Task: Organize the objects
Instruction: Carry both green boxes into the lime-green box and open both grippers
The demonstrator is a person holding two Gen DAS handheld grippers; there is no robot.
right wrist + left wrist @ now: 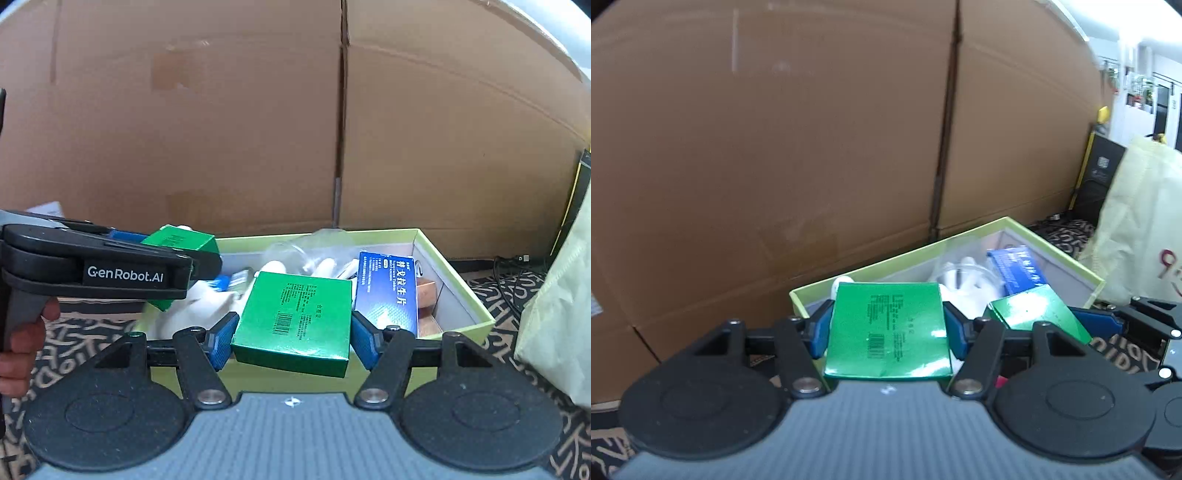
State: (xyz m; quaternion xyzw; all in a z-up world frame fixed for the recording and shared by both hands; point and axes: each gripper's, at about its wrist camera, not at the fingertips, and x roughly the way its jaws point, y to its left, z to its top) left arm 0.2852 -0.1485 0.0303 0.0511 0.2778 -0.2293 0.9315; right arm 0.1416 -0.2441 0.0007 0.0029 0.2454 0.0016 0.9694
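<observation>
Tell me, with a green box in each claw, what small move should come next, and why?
Probably lower the right claw a little and let its green box go inside the light green tray. It hangs just above the tray's near edge, where a blue box and white items already lie; the left claw grips its own green box.

"GenRobot.AI" on left gripper [184,266]
</observation>
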